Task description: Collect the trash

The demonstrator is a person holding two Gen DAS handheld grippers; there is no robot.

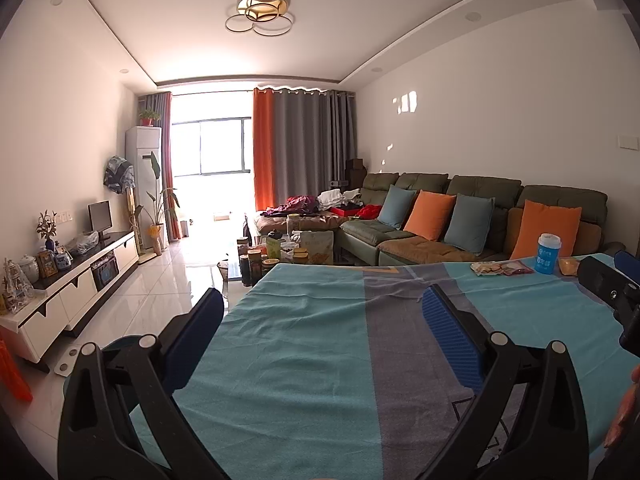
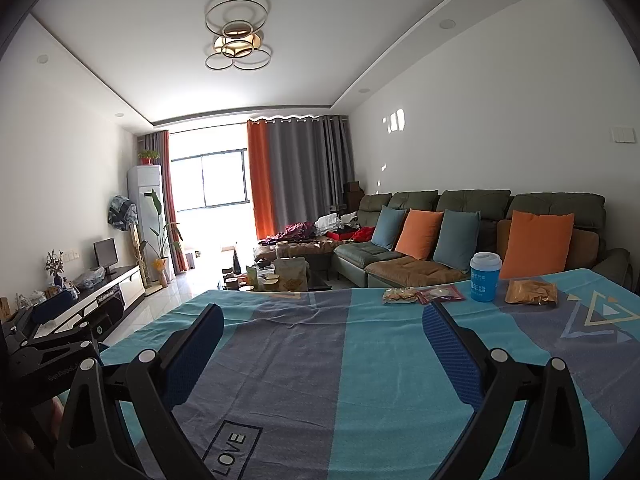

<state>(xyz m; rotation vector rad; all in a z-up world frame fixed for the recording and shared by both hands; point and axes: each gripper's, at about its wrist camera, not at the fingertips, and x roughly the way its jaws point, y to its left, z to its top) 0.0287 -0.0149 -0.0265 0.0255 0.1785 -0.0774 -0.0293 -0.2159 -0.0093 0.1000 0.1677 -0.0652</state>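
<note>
While the crumpled snack wrappers [image 2: 424,294] lie untouched right of centre on the striped blue tablecloth [image 2: 320,360], beside a blue lidded cup [image 2: 485,277], right gripper [image 2: 322,322] and left gripper [image 1: 322,306] hover well short, jaws spread, seemingly ready to reach.

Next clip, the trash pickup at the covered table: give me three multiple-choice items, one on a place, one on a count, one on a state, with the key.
1. Where does the blue cup stand?
A. at the far right of the tablecloth, between the wrappers
B. on the TV bench
C. on the sofa seat

2. How many orange cushions lean on the sofa?
A. one
B. two
C. four

3. How are the two grippers?
A. both shut on wrappers
B. left shut, right open
C. both open and empty

Key:
1 A, the cup sits between the red-edged wrapper and the orange packet.
2 B, one orange cushion and another.
3 C, the left gripper and right gripper show spread fingers with nothing between.
</note>
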